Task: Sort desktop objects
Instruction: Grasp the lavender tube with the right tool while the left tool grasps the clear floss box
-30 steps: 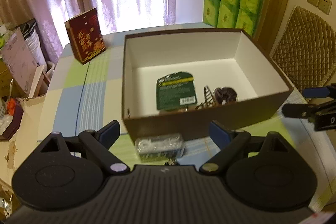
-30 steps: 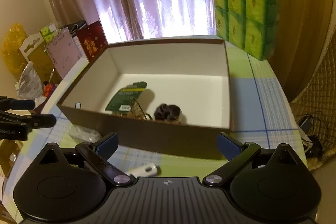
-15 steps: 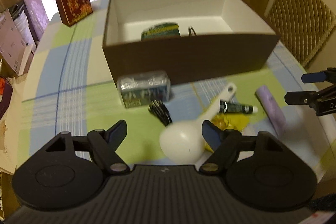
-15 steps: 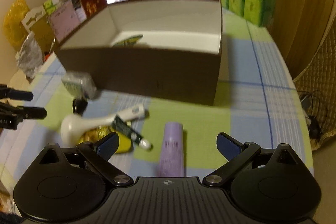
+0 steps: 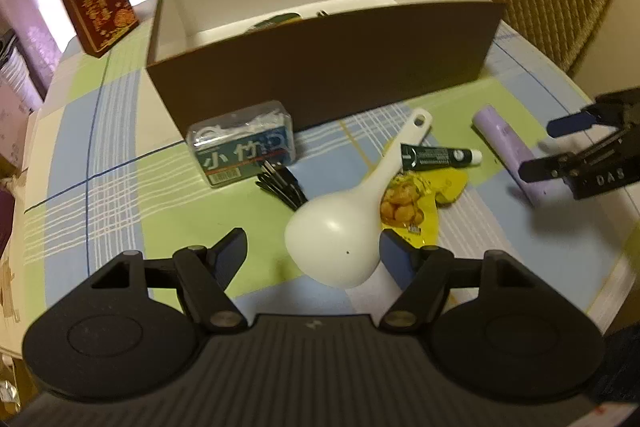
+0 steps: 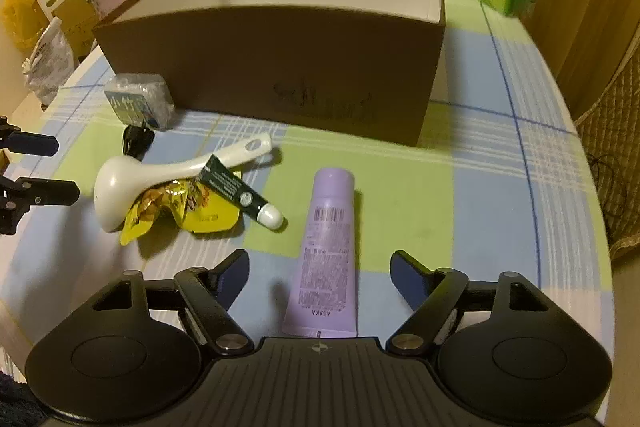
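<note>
- Both my grippers have dropped from looking into the box (image 5: 320,63) to hovering low over the loose items in front of it, so EARLIER views of the box floor are gone and the clutter now fills both views.
- Left gripper (image 5: 312,255): jaws closing, not yet touching anything. The bowl of the white spoon (image 5: 340,239) sits between them, nearer the right-hand pad.
- Right gripper (image 6: 320,275): jaws closing fast, pads apart from the purple tube (image 6: 326,259), which lies lengthwise between them with its crimped end toward me.
- So 2 picks look set up at once: spoon on the left, tube on the right. Judgement only, no grip yet.
- Still loose on the tabletop (image 6: 480,187): clear floss-pick case (image 5: 244,143) just beside the box wall, black clips (image 5: 280,183) touching its front, yellow snack packet (image 5: 416,203) under the spoon handle, small dark tube (image 5: 438,157) lying across packet and handle.
- Box already holds at least 1 green packet; the rest is hidden by the near wall.
- Risk: the spoon bowl is round and slick and may squirt out; lifting it will likely drag the dark tube.
- Sorting is early: 6 items still outside.
</note>
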{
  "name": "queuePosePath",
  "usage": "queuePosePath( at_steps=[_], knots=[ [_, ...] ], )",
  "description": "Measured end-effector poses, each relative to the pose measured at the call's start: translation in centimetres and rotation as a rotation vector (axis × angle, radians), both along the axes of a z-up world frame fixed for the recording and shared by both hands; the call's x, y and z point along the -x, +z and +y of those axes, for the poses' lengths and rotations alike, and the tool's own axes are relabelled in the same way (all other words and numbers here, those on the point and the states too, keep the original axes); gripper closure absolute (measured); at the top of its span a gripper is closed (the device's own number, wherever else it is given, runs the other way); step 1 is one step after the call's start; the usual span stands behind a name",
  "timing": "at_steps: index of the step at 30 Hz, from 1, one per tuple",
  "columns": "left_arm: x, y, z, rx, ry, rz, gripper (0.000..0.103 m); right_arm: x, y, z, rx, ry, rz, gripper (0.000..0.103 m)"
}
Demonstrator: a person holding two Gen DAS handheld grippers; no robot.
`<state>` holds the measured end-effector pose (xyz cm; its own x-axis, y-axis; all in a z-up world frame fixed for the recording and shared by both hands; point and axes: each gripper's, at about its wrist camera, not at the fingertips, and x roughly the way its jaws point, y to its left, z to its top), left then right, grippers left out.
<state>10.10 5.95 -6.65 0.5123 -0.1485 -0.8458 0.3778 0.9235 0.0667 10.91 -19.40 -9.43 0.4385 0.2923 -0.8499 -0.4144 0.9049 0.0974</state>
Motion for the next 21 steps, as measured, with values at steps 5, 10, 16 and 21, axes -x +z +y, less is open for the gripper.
queuePosePath(
  at_steps=[5,10,16,21],
  knots=[
    [-0.1,-0.6,0.1,-0.023,-0.017,0.007,0.033,-0.3,-0.6,0.2,0.011,-0.001,0.008,0.037],
    [-0.3,-0.7,0.4,-0.026,-0.016,0.008,0.033,-0.7,-0.9,0.3,0.015,-0.01,0.006,0.042],
    [-1.2,-0.7,0.8,0.0,0.003,0.008,0.034,-1.4,-1.6,0.7,0.024,-0.018,0.001,0.052],
    [-2.0,-0.7,1.2,0.042,0.034,0.018,0.037,-1.5,-2.2,0.6,0.031,-0.03,-0.003,0.07]
  ],
)
